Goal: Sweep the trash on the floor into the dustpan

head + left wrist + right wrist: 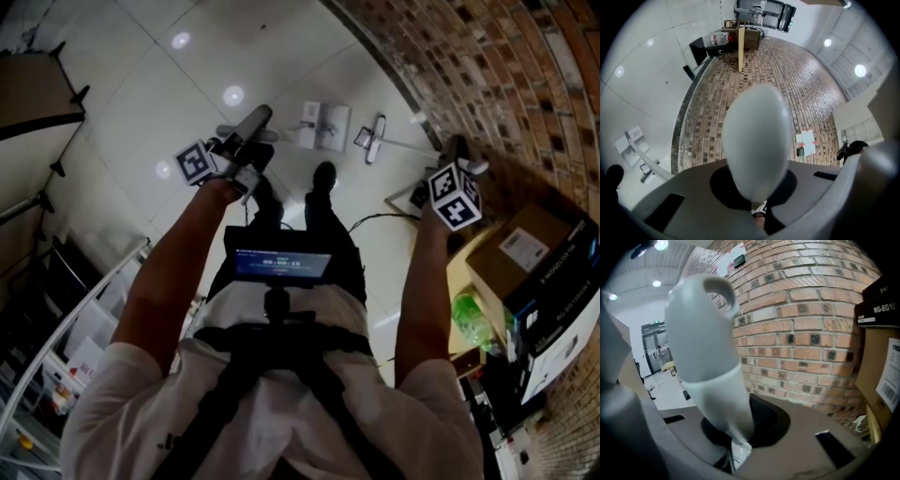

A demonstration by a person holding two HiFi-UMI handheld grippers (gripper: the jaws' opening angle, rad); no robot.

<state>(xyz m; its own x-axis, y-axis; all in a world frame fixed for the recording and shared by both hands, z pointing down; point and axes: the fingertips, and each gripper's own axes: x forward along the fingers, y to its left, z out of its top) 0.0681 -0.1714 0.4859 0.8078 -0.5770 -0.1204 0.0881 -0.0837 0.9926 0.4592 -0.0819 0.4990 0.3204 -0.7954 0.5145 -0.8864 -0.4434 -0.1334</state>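
Gripping a cleaning tool in each hand, a person is seen from above on a white tiled floor, both bare forearms stretched forward from short white sleeves. The left gripper, held at 11 o'clock in the head view on an arm angled outward, is clamped tight on a rounded grey handle. In the left gripper view the blunt end of that handle is pointed straight ahead along the jaws, toward a brick wall. The right gripper, carried at 2 o'clock on a nearly straight arm, is closed narrowly round the broom handle. That handle is tilted up toward 11 o'clock in the right gripper view, its hanging loop uppermost. From that grip the thin pole is run almost level across the head view to the broom head, set on the tiles at 1 o'clock. The white dustpan is placed near it at 12 o'clock; which way its mouth faces cannot be told. Cardboard boxes are seen by the wall at 3 o'clock.
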